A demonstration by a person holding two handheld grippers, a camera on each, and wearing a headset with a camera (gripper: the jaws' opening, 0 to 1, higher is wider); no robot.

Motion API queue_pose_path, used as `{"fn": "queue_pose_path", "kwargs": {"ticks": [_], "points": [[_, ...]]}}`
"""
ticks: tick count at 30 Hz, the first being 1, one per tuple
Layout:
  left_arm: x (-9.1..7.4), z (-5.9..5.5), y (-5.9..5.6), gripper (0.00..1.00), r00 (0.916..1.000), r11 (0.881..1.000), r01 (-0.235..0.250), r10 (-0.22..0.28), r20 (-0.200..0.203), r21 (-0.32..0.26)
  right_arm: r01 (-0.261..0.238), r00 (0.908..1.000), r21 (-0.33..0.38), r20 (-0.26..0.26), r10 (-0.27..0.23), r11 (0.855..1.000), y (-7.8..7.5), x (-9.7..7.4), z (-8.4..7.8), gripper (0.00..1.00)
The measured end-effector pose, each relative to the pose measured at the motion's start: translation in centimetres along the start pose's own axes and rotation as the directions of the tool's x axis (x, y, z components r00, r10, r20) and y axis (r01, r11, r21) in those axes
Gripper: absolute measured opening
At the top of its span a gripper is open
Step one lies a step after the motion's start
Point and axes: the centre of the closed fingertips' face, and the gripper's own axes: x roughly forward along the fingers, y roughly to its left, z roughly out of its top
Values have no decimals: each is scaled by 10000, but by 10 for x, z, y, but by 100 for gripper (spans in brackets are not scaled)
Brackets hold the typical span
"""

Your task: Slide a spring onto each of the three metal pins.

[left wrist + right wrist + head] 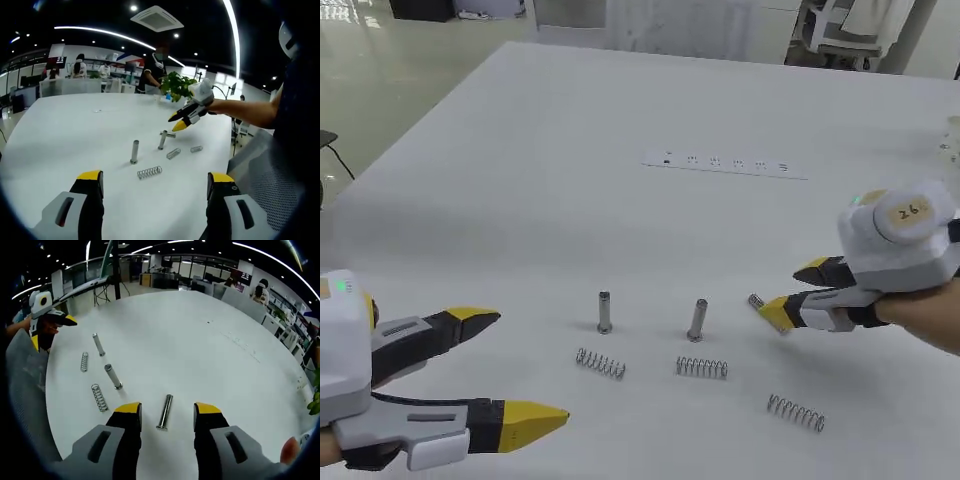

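Two metal pins (604,312) (697,320) stand upright on the white table (620,110). A third pin (164,411) lies flat between the jaws of my right gripper (167,410), which is open with a gap on each side of it. That lying pin (757,301) sits just left of the right gripper (792,290). Three springs (600,363) (702,368) (795,412) lie in a row in front of the pins. My left gripper (515,365) hovers open at the near left, holding nothing, pointing at the nearest spring (149,172).
A white power strip (725,163) lies farther back on the table. Office chairs (840,30) stand beyond the far edge. A potted plant (177,85) and people at desks are in the background.
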Motion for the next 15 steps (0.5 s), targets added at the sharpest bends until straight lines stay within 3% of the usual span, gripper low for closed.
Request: {"fn": "queue_pose_path", "kwargs": {"ticks": [15], "points": [[-1,-3,0,81,10000,10000,-19,19,-93,-49,145,9969,257,-778,-125,9996,0,21,-4,23]]}}
